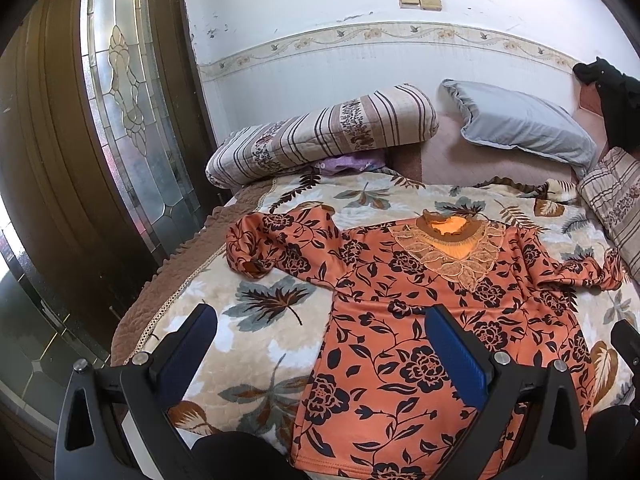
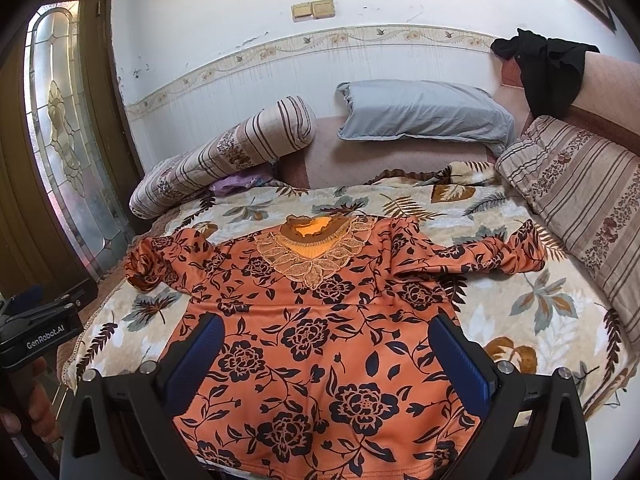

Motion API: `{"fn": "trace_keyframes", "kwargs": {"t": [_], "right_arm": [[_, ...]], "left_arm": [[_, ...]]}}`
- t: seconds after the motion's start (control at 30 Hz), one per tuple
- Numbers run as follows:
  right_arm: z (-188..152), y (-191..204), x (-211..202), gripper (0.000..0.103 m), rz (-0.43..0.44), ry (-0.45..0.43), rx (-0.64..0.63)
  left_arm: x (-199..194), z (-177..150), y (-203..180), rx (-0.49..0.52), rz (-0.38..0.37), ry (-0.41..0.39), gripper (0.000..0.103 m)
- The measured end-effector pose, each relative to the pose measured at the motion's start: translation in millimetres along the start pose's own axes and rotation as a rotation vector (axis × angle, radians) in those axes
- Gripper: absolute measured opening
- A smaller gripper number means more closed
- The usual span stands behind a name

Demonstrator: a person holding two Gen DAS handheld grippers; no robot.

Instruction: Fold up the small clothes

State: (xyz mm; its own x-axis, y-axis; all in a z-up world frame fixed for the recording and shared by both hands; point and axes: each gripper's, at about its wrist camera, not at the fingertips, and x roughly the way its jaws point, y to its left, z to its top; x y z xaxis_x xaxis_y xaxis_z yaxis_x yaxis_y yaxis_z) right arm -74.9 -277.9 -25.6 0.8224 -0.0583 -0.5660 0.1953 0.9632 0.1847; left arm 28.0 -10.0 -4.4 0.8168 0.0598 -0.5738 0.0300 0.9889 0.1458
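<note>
This is a bedroom in a home. A bed covered by a cream fleece blanket with a leaf print (image 2: 500, 288) stands against a white wall with a floral border strip (image 2: 320, 42). A grey-blue pillow (image 2: 420, 112) and striped beige bolsters (image 2: 224, 156) lie at its head. At the left is a brown wooden door with leaded glass (image 1: 120, 92).

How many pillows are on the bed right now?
3: a striped pillow at far left, a grey pillow against the wall, another striped one at right. More may be hidden.
</note>
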Motion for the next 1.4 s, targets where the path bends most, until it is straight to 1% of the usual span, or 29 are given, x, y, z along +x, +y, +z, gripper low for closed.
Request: {"fn": "trace_keyframes", "kwargs": {"t": [0.3,0.6,0.73,0.8,0.87,0.9,1.0,1.03,1.1,1.13,1.17,1.2,1.23,1.3,1.33,1.37,1.4], "right_arm": [[-0.6,-2.0,2.9,0.103,0.001,0.008,0.005],[-0.1,-9.9,15.4,0.103,0.004,0.04,0.028],[1.9,-18.0,27.1,0.103,0.007,0.06,0.044],[6.0,-31.6,36.1,0.103,0.009,0.062,0.068],[10.4,-55.4,49.7,0.103,0.026,0.064,0.119],[12.5,-71.7,58.5,0.103,0.042,0.073,0.161],[16.3,-132.6,92.0,0.103,0.102,0.091,0.342],[16.6,-158.3,107.6,0.103,0.113,0.1,0.414],[16.0,-199.2,134.0,0.103,0.131,0.112,0.539],[14.0,-229.7,152.2,0.103,0.147,0.108,0.646],[12.3,-244.1,160.4,0.103,0.156,0.104,0.704],[7.9,-272.6,178.8,0.103,0.179,0.109,0.83],[3.2,-291.8,191.6,0.103,0.192,0.111,0.931],[-4.3,-317.9,208.4,0.102,0.215,0.09,1.07],[-7.7,-331.9,217.4,0.102,0.209,0.072,1.132],[-9.7,-340.7,223.8,0.102,0.183,0.068,1.159],[-10.4,-349.2,231.9,0.099,0.153,0.084,1.188]], "left_arm": [[4.1,2.9,-3.9,0.012,0.001,0.009,0.103],[15.1,3.2,-10.5,0.029,0.001,0.027,0.103],[29.4,4.3,-15.7,0.038,-0.016,0.053,0.103],[42.8,4.9,-21.4,0.047,-0.036,0.07,0.103],[67.9,3.6,-33.1,0.077,-0.068,0.111,0.103],[84.4,1.9,-40.4,0.095,-0.085,0.146,0.103],[134.7,-8.4,-63.6,0.135,-0.121,0.243,0.103],[156.4,-13.6,-73.0,0.151,-0.122,0.283,0.103],[189.2,-22.8,-86.3,0.163,-0.124,0.336,0.103],[201.1,-26.0,-91.4,0.163,-0.123,0.351,0.103],[215.3,-28.6,-97.4,0.166,-0.122,0.365,0.103],[227.1,-29.7,-103.0,0.171,-0.127,0.372,0.103],[234.6,-30.1,-106.2,0.174,-0.132,0.377,0.103],[249.2,-30.1,-112.4,0.181,-0.132,0.365,0.103],[254.1,-30.9,-114.5,0.187,-0.133,0.357,0.103],[259.7,-33.7,-116.5,0.196,-0.142,0.361,0.103],[264.7,-36.6,-117.2,0.192,-0.139,0.37,0.103]]}}
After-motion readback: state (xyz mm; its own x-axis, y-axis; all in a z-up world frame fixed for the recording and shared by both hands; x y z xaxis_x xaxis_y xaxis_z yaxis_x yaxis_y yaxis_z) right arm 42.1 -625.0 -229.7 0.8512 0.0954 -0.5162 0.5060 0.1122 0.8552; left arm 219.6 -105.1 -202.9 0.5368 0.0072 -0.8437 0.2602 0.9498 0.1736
